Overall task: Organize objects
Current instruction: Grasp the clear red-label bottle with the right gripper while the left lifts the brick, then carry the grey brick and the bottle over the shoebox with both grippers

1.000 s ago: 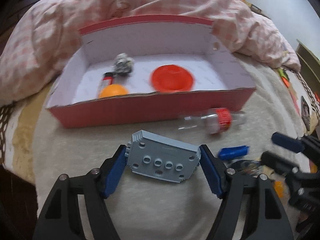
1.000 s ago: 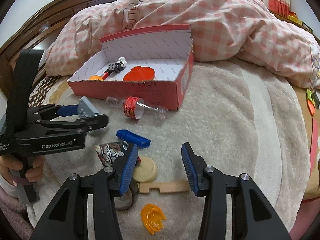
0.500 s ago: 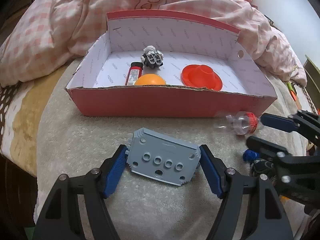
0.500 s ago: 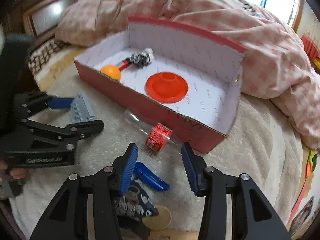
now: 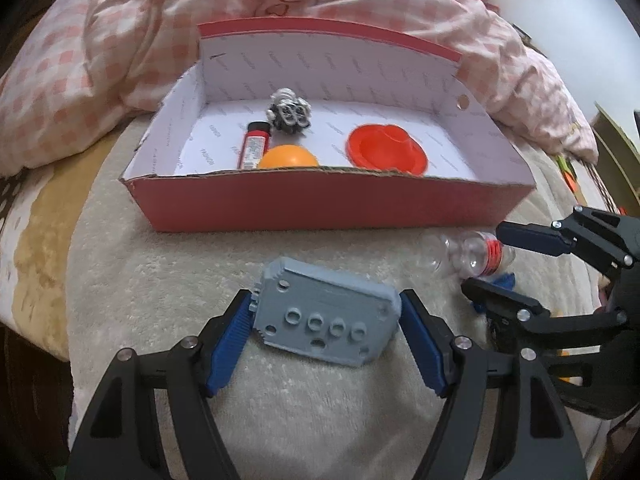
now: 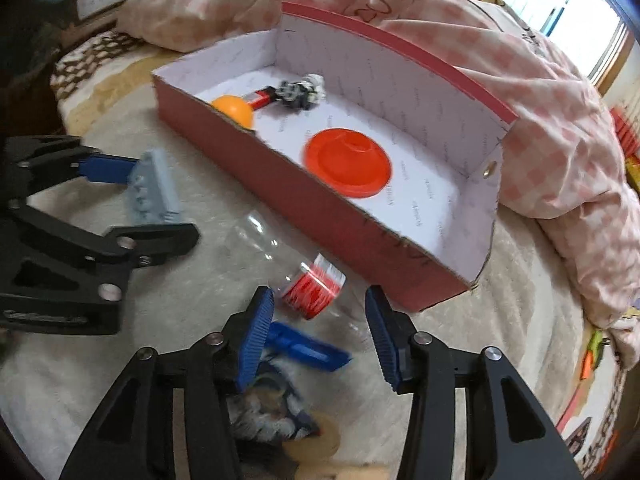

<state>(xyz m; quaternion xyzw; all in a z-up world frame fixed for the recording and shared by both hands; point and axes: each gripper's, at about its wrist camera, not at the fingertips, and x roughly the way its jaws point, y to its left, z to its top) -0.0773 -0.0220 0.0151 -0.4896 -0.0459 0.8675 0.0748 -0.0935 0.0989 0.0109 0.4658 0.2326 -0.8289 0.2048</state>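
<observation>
My left gripper [image 5: 326,304] is shut on a grey studded plate [image 5: 328,320], held just above the beige blanket in front of the red cardboard box [image 5: 320,208]. From the right wrist, that left gripper [image 6: 152,204] and plate [image 6: 152,188] show at the left. The box holds an orange ball [image 5: 288,158], a red disc [image 5: 384,150], a red tube [image 5: 254,146] and a silver-black toy [image 5: 288,112]. My right gripper [image 6: 319,298] hovers over a clear bottle with a red label [image 6: 314,290]. Its jaws are opening and the pads stay clear of the bottle.
A blue clip [image 6: 304,348], a patterned packet [image 6: 272,404] and a round wooden piece [image 6: 320,444] lie under the right gripper. A pink checked quilt [image 5: 120,40] is heaped behind the box. The bed edge drops off at the left.
The right gripper has swung away from the wooden pieces toward the box, rolled, and now stands over the bottle. The left gripper keeps the grey plate and has edged a little toward the box.
</observation>
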